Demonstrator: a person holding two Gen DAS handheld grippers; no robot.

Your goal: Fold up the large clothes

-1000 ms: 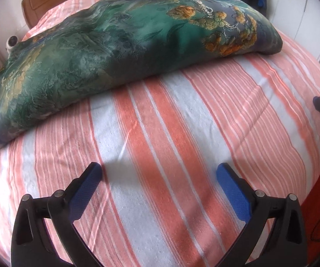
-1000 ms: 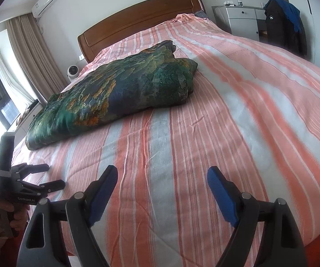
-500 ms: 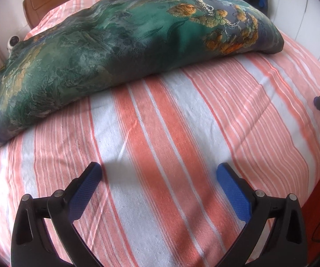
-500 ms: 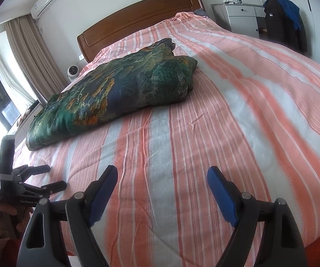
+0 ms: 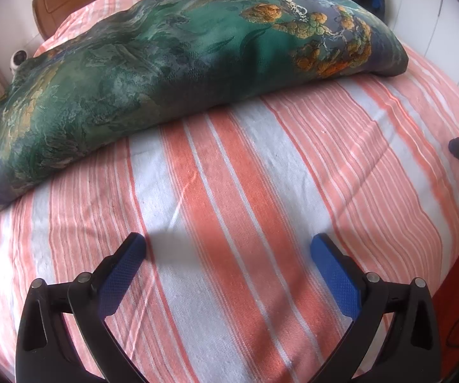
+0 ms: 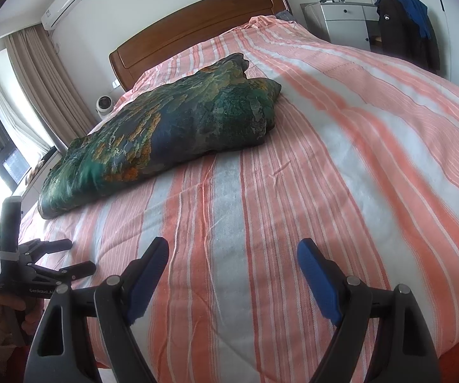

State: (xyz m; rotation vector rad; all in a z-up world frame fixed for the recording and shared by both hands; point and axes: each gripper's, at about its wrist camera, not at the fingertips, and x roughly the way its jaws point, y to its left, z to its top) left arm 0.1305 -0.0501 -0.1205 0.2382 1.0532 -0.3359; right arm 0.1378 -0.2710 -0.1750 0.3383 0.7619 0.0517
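Note:
A large green and blue garment with orange flower print (image 5: 172, 73) lies folded in a long bundle across the far half of the striped bed; it also shows in the right wrist view (image 6: 165, 134). My left gripper (image 5: 227, 249) is open and empty, low over the bedspread, short of the garment's near edge. My right gripper (image 6: 232, 252) is open and empty near the foot of the bed. The left gripper also shows at the left of the right wrist view (image 6: 70, 255), with its jaws apart.
The bed has an orange and white striped cover (image 6: 341, 159) and a wooden headboard (image 6: 197, 32). A white dresser (image 6: 344, 22) and a dark jacket (image 6: 401, 22) stand at the far right. A small white camera (image 6: 105, 103), curtains and a window are at the left.
My left gripper has moved closer to the garment, which now looks larger. My right gripper has shifted slightly. Both stay open.

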